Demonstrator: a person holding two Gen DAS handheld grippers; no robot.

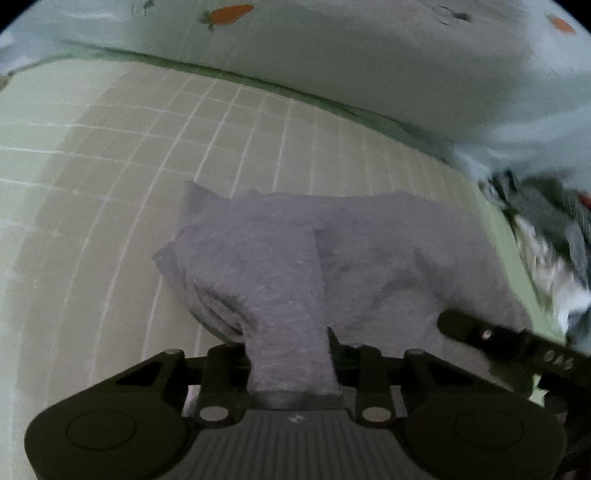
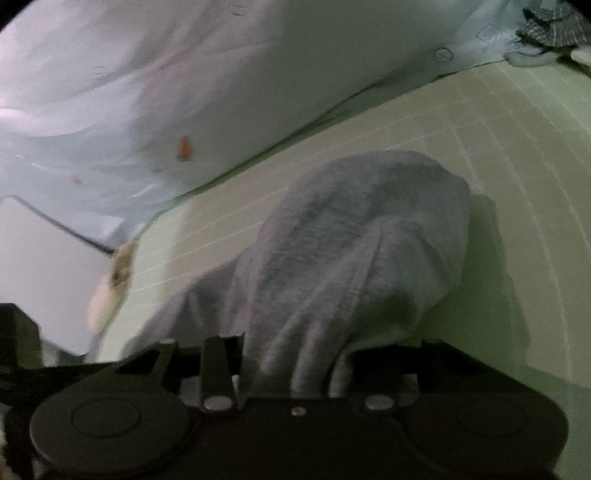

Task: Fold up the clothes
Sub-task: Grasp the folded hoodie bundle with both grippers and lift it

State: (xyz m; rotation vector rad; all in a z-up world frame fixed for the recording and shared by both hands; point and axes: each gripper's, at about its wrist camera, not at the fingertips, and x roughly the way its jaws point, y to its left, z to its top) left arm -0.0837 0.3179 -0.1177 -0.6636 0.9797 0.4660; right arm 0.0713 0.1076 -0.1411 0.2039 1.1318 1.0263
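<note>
A grey fleece garment [image 1: 332, 258] hangs bunched over the green grid mat [image 1: 147, 147]. My left gripper [image 1: 291, 354] is shut on one edge of it, and the cloth runs down between the jaws. My right gripper [image 2: 295, 362] is shut on another edge of the same garment [image 2: 351, 240], which drapes forward onto the mat [image 2: 498, 147]. The right gripper's black body [image 1: 509, 343] shows at the lower right of the left wrist view, next to the cloth. The fingertips of both grippers are hidden by fabric.
A pale blue sheet with carrot prints [image 1: 369, 48] lies along the far edge of the mat. A pile of other clothes [image 1: 546, 236] sits at the right, also seen far right in the right wrist view [image 2: 554, 26]. A white object [image 2: 40, 266] lies at the left.
</note>
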